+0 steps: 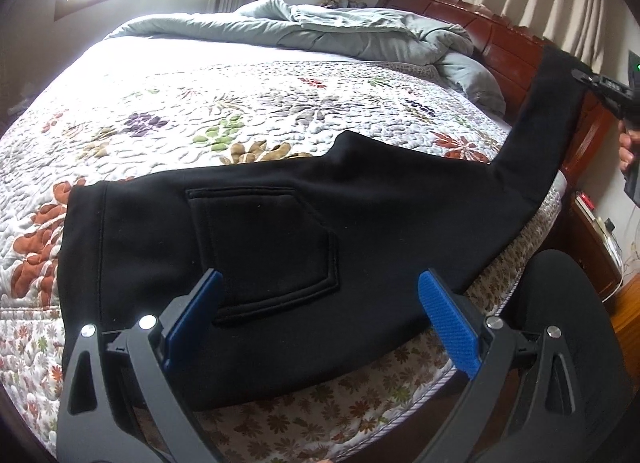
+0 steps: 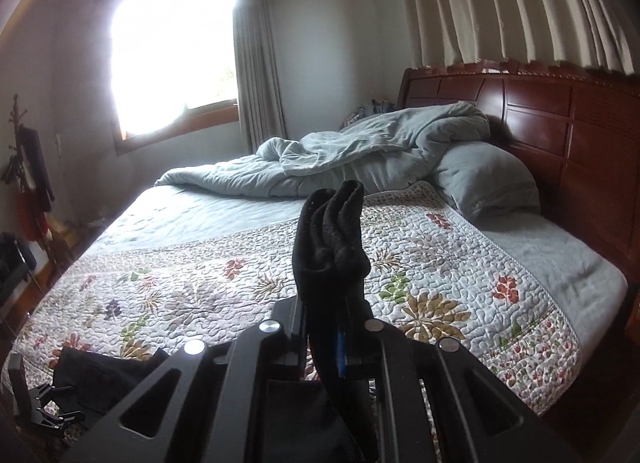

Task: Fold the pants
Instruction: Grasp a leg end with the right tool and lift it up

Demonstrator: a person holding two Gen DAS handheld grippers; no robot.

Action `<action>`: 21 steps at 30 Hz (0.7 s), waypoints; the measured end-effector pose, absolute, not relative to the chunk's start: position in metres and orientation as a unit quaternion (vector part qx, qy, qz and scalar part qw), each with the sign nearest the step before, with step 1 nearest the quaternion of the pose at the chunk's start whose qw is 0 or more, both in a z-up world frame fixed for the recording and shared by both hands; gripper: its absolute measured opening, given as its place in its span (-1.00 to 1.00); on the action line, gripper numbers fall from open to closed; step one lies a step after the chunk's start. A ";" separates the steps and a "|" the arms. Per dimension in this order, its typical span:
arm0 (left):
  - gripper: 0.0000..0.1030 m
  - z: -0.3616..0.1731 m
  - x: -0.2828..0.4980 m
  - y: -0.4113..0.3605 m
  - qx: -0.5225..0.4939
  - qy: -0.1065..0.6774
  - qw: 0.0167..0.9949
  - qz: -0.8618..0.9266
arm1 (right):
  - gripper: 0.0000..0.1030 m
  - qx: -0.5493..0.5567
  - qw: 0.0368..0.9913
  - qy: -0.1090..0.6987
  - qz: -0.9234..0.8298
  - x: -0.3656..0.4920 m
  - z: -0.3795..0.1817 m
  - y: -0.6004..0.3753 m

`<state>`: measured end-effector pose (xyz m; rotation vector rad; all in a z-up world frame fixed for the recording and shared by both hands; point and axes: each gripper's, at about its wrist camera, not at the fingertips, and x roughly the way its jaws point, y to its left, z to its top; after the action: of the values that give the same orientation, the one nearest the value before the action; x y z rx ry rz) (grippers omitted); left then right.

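Black pants (image 1: 280, 247) are lying across the near edge of the bed (image 1: 240, 103), on top of a floral quilt (image 1: 168, 119). The waistband is sitting at the left, and a back pocket (image 1: 264, 251) is facing up. The left claw (image 1: 318, 323) is hovering just above that pocket area with its blue pads (image 1: 450, 323) spread wide, gripping nothing. Over on the right, one pant leg is rising off the bed, because the right claw (image 2: 340, 347) is pinching the cuff (image 2: 332, 231) and holding it up in the air. In the right wrist view, the bunched cuff is sticking up past the closed fingers. A rumpled grey comforter (image 2: 340, 159) and a pillow (image 2: 488, 179) are piled at the far end against the reddish wooden headboard (image 2: 540, 111).
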<state>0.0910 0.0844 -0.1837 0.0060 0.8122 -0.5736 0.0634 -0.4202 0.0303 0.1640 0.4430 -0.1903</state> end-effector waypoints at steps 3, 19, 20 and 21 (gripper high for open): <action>0.89 -0.186 0.091 0.083 0.008 0.390 0.879 -0.275 | -0.80 0.067 0.969 0.219 -0.090 0.067 0.030 -0.406; 0.89 -0.188 0.093 0.086 -0.001 0.396 0.877 -0.273 | -0.80 0.037 0.971 0.227 -0.057 0.086 0.023 -0.379; 0.89 -0.188 0.093 0.087 -0.002 0.396 0.877 -0.273 | -0.80 0.035 0.971 0.228 -0.056 0.087 0.023 -0.378; 0.89 -0.188 0.092 0.087 -0.003 0.395 0.877 -0.272 | -0.80 0.033 0.971 0.229 -0.055 0.088 0.023 -0.376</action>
<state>0.0925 0.0872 -0.1882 -0.0072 0.8245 -0.5682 0.0879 -0.3761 0.0227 0.0657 0.4615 -0.1120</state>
